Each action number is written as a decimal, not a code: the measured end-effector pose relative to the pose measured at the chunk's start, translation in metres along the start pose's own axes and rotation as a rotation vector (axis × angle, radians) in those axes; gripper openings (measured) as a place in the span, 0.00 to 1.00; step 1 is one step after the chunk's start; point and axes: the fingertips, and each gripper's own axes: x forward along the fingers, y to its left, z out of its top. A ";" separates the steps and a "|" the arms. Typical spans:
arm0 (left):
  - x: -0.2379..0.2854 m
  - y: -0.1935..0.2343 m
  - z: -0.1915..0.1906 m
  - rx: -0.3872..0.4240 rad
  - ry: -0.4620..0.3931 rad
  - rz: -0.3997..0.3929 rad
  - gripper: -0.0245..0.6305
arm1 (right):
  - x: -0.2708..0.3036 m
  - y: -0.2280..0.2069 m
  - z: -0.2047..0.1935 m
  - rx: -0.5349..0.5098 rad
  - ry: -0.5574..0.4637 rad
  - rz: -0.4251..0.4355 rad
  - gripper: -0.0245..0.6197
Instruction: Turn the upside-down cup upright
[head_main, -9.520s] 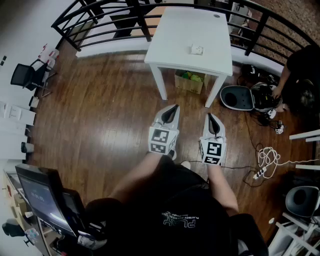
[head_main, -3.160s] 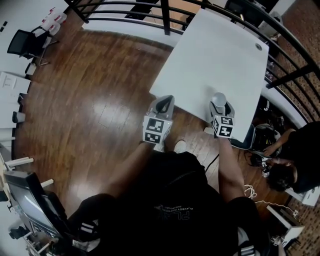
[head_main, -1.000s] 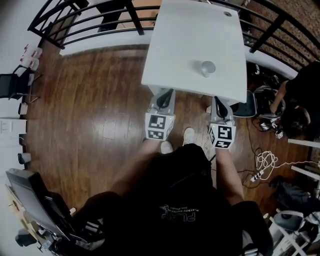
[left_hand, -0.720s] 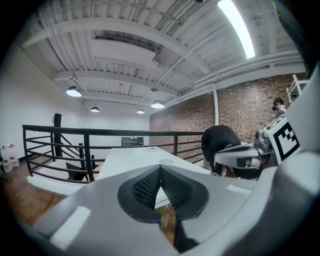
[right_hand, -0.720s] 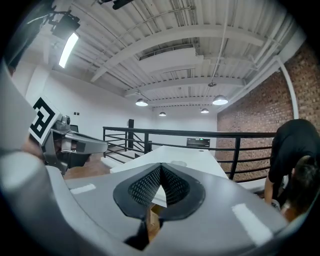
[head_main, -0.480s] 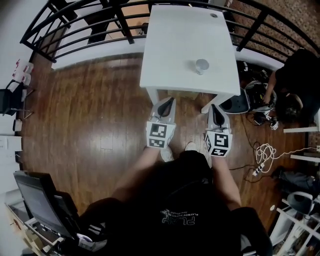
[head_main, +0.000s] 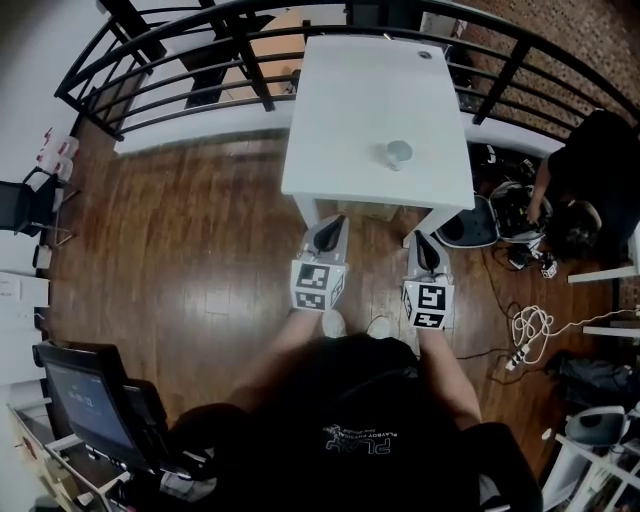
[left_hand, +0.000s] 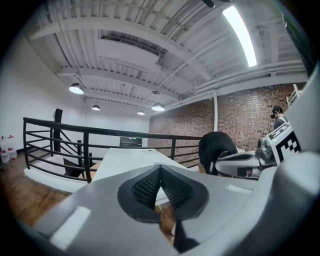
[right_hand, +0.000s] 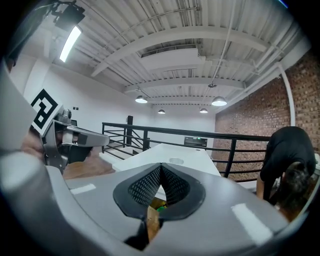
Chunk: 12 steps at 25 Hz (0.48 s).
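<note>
A small grey cup (head_main: 398, 153) stands alone on the white table (head_main: 350, 110), right of the middle. In the right gripper view the cup (right_hand: 176, 161) shows an oval rim on top. Both grippers hang over the wooden floor in front of the table's near edge, well short of the cup. My left gripper (head_main: 331, 222) is shut with nothing in it, its pads meeting at the tip (left_hand: 160, 167). My right gripper (head_main: 421, 240) is likewise shut and empty (right_hand: 160, 165), pointing toward the table.
A black railing (head_main: 200, 50) curves behind the table. A person in black (head_main: 585, 170) crouches at the right beside bags and a white cable (head_main: 530, 320) on the floor. A box sits under the table. A monitor (head_main: 85, 410) stands at lower left.
Both grippers have drawn back from the table's near edge, which now lies farther ahead. The cup stays where it was on the table.
</note>
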 end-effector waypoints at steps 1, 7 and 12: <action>0.002 0.000 0.003 0.002 -0.003 -0.002 0.03 | 0.003 -0.001 0.002 0.005 0.000 -0.009 0.06; 0.007 -0.022 0.015 0.038 -0.007 0.033 0.03 | -0.007 -0.014 0.010 0.031 -0.033 -0.005 0.06; 0.010 -0.045 0.020 0.000 -0.017 0.022 0.03 | -0.017 -0.012 0.022 -0.136 -0.077 0.015 0.06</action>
